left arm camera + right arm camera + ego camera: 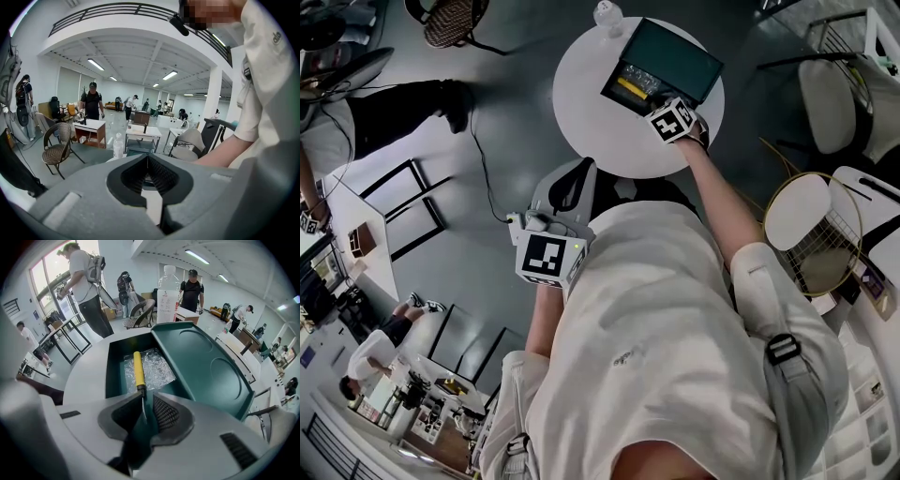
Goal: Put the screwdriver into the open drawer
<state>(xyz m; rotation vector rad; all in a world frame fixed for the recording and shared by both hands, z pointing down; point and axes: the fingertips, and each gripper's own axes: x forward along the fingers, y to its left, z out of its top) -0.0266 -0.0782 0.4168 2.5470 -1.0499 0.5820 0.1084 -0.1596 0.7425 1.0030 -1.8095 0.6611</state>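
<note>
Right tongs (147,394) apart, screwdriver (138,370) in drawer (111,367)

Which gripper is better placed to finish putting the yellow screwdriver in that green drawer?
The right gripper. It sits at the open drawer with the shaft of the screwdriver between its parted jaws, the handle lying inside. The left gripper is held near the person's body, away from the drawer, empty, jaws together.

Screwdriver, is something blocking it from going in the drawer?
Nothing visible does. The screwdriver already lies in the open drawer, on a clear plastic bag, its shaft between the parted jaws of the right gripper.
</note>
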